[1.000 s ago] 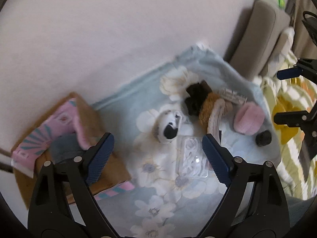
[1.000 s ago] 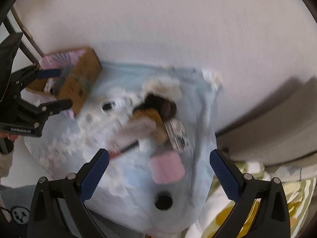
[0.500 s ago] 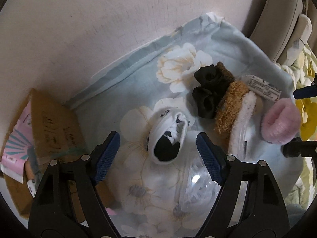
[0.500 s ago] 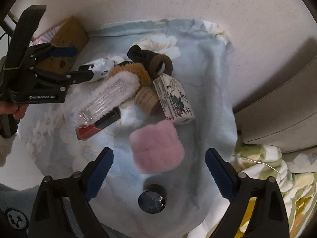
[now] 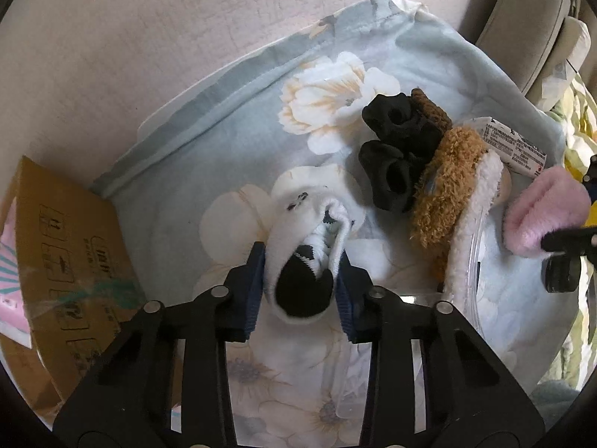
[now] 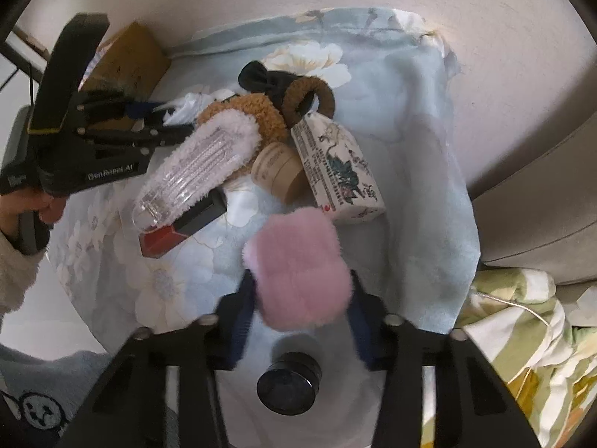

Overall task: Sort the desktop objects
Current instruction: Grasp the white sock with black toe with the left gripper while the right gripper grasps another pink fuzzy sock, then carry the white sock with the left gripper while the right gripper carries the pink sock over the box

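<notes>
My left gripper (image 5: 300, 285) is shut on a white and black sock (image 5: 306, 246) lying on the floral blue cloth (image 5: 231, 142). My right gripper (image 6: 298, 321) is shut on a fluffy pink pouch (image 6: 298, 272); the pouch also shows in the left wrist view (image 5: 544, 212). Between them lie black socks (image 5: 395, 153), a brown fluffy item (image 5: 444, 183), a clear white-furred case (image 6: 201, 171), a brown hair tie (image 6: 308, 95), a round beige jar (image 6: 280, 171), a printed carton (image 6: 335, 164) and a red and black box (image 6: 183, 227).
A cardboard box (image 5: 63, 257) with pink contents stands at the cloth's left edge. A small black round lid (image 6: 289, 382) lies on the cloth just under my right gripper. A beige cushion (image 6: 541, 194) and yellow-green bedding (image 6: 522, 321) are at the right.
Both grippers have moved down to the cloth and closed: the left on the white and black sock, the right on the pink pouch. Both were open before.
</notes>
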